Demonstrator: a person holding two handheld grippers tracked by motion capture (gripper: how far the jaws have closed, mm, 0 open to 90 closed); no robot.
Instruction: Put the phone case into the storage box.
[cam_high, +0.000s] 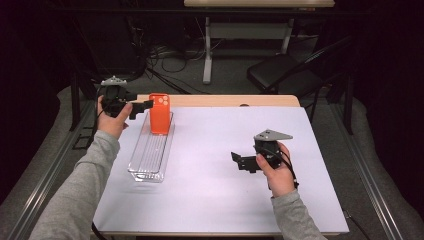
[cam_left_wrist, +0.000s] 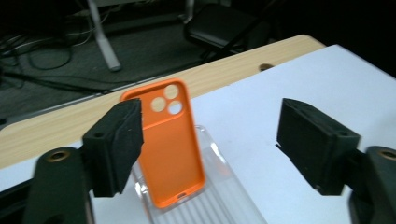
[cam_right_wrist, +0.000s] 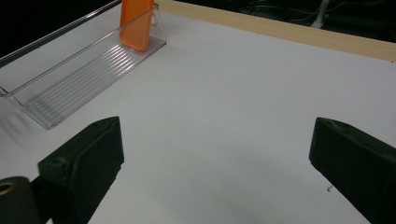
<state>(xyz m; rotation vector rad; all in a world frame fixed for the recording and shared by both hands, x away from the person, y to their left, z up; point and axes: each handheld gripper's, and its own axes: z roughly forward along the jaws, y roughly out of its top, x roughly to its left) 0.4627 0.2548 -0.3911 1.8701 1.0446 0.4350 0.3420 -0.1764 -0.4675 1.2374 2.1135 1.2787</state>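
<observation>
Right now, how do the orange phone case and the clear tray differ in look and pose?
The orange phone case is opaque and bright, while the clear tray is see-through with a ribbed floor. The phone case stands on end, leaning at the tray's far end; the tray lies flat and long on the table. The phone case has round camera holes near its top; the tray shows none. The left gripper is open near both.

phone case (cam_high: 160, 114) standing in tray's (cam_high: 148, 159) far end, tray left on table (cam_high: 225, 165)
</observation>
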